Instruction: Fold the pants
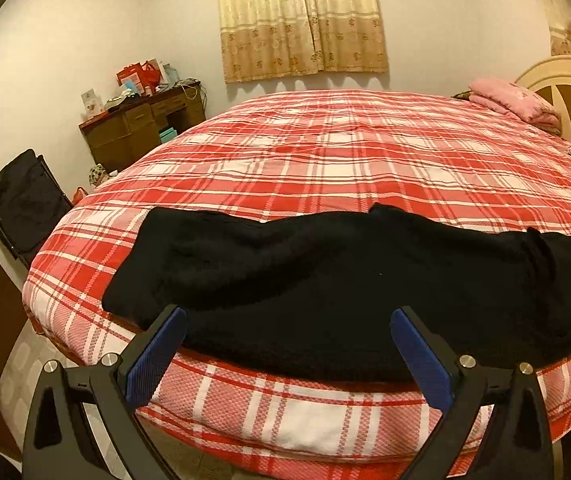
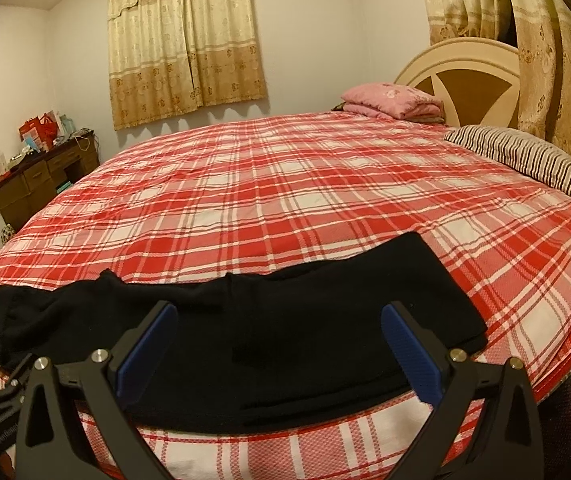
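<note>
- The black pants (image 1: 325, 280) lie stretched left to right along the near edge of the bed (image 1: 325, 152), on its red plaid cover.
- The left hand-held gripper (image 1: 288, 322) hangs near the pants' left part, jaws spread wide, gripping nothing.
- The right hand-held gripper (image 2: 279, 320) hangs near the pants' right end, jaws equally wide, nothing between them.
- A folded pink blanket (image 2: 393, 100) sits far right by the headboard.

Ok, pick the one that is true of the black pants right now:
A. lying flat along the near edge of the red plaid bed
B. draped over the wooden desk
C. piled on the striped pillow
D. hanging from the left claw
A: the black pants lie spread along the near edge of the red plaid bed, with both the left claw and the right claw open and holding nothing.
</note>
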`<state>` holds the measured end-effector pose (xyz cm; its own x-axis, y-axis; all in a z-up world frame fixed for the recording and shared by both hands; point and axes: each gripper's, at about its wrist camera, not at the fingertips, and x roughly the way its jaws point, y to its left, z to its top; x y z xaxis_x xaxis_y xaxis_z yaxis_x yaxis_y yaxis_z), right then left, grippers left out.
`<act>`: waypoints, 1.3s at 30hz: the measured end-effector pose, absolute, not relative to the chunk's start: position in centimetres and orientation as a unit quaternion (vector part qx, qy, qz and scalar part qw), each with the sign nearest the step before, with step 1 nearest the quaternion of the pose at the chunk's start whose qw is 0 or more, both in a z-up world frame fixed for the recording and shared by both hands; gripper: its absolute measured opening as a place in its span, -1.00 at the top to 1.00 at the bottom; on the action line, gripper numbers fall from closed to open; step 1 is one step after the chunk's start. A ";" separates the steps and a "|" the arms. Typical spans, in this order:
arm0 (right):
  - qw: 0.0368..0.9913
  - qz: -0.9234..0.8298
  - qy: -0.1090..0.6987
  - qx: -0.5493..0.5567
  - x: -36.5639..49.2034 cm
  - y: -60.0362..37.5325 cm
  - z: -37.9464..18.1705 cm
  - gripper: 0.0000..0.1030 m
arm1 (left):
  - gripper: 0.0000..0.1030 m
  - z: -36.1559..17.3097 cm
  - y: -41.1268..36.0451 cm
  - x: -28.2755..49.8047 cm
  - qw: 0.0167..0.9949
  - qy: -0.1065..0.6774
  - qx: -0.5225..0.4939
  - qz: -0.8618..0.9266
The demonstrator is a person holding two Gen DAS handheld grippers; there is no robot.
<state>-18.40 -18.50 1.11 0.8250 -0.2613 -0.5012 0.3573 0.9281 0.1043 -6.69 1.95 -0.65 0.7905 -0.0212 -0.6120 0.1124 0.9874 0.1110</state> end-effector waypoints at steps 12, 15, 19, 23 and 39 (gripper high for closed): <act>0.956 -0.152 0.240 0.075 -18.6 -17.4 1.2 -1.00 | -0.98 -0.7 1.6 -6.7 0.944 0.317 0.084 -0.035; 0.955 -0.152 0.243 0.077 -18.4 -17.5 1.2 -1.00 | -0.98 -0.7 1.4 -6.8 0.944 0.317 0.086 -0.035; 0.955 -0.152 0.243 0.072 -18.4 -17.6 1.2 -1.00 | -0.98 -0.7 2.0 -6.4 0.942 0.324 0.080 -0.040; 0.956 -0.168 0.231 0.071 -18.7 -19.3 1.7 -1.00 | -0.98 -0.5 4.3 -4.9 0.946 0.312 0.091 -0.009; 0.933 -0.223 0.258 0.112 -18.5 -30.6 1.6 -0.32 | -0.98 -1.2 7.6 2.3 0.943 0.319 0.083 0.038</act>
